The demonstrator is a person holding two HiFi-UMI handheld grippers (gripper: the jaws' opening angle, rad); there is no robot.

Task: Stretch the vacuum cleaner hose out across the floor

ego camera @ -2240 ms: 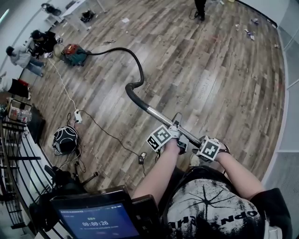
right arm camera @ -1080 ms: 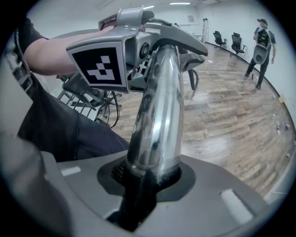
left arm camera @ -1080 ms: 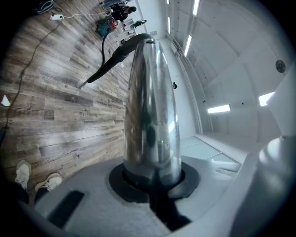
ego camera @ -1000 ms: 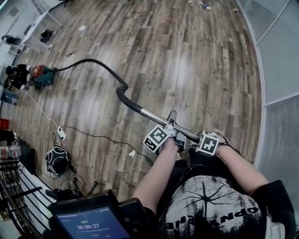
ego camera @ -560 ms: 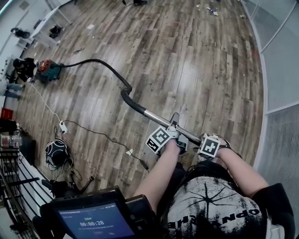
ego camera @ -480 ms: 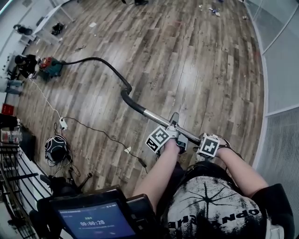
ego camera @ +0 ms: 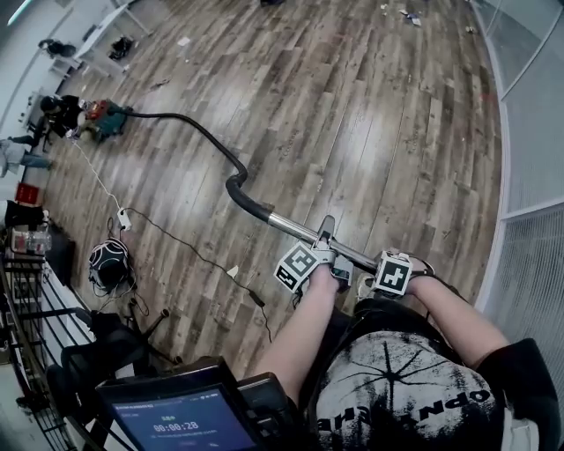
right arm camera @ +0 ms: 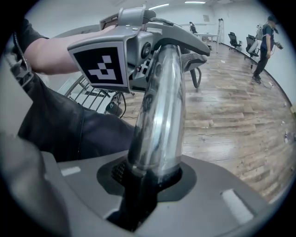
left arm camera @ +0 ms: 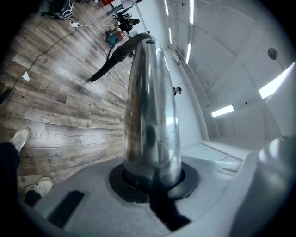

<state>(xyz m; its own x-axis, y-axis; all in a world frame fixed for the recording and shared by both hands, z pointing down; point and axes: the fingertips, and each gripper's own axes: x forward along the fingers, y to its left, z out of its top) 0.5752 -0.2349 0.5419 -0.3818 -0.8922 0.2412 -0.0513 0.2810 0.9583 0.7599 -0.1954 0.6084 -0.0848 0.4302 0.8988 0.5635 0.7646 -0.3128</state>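
Head view: left gripper (ego camera: 324, 249) and right gripper (ego camera: 374, 264) both clamp the chrome wand (ego camera: 295, 230). The black hose (ego camera: 189, 132) curves toward the canister vacuum (ego camera: 107, 119). Apparently mid-pull; the next move calls for drawing back to straighten the bend.

Weathered grey-brown wood planks make up the floor (ego camera: 352, 132), which lies wide and open toward twelve o'clock in the head view, with bits of litter (ego camera: 410, 16) at its far edge. A pale partition wall (ego camera: 529, 176) curves along three o'clock. At nine o'clock a white power strip (ego camera: 123, 218) trails its cord, with a black-and-white bundle (ego camera: 108, 264) just below it, and a black railing (ego camera: 18, 326) fills eight o'clock. White desks (ego camera: 110, 22) stand at eleven. Overhead, long ceiling strip lights (left arm camera: 223, 110) glow. In the right gripper view, office chairs (right arm camera: 235, 40) sit at one o'clock.
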